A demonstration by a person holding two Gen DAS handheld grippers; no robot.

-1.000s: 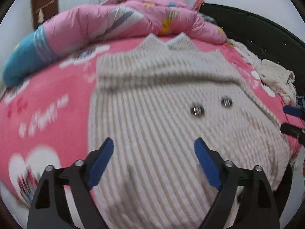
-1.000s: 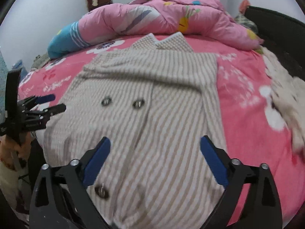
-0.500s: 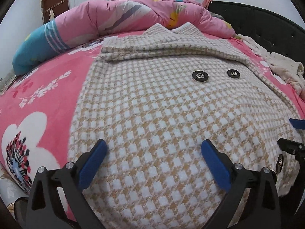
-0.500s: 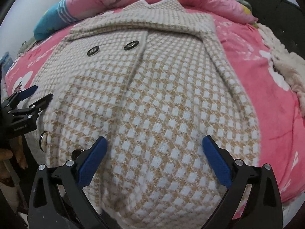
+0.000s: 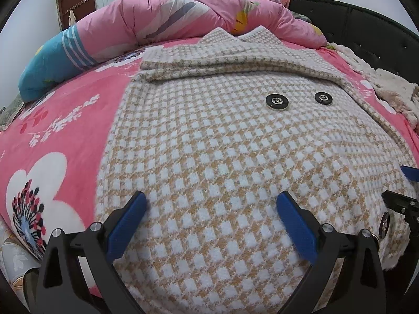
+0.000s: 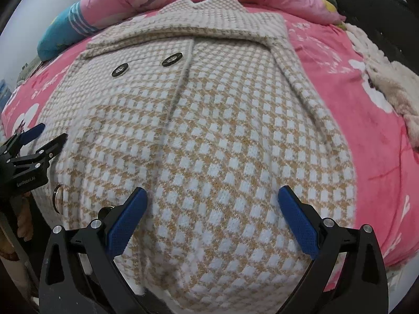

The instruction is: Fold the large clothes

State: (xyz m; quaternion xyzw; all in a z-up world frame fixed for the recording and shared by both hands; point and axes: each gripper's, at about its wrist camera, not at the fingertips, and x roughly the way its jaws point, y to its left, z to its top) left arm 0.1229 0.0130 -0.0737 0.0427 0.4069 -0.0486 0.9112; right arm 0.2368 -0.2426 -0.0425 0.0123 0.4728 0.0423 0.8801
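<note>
A beige and white houndstooth coat [image 5: 222,144] lies flat on the pink bed, collar at the far end, sleeves folded in, two black buttons [image 5: 277,101] showing. It also fills the right wrist view [image 6: 209,136]. My left gripper [image 5: 210,209] is open, low over the coat's near hem on its left part. My right gripper [image 6: 212,204] is open, low over the hem on its right part. Each gripper shows at the edge of the other's view: the right one [image 5: 403,191] and the left one [image 6: 39,141].
A pink floral sheet [image 5: 52,130] covers the bed. A rolled pink and blue duvet [image 5: 157,21] lies across the far end. A cream fuzzy garment [image 6: 387,83] lies at the right edge beside a dark headboard [image 5: 366,26].
Both grippers have come down and closer to the coat's near hem, so the coat now fills both views. The jaws stay open.
</note>
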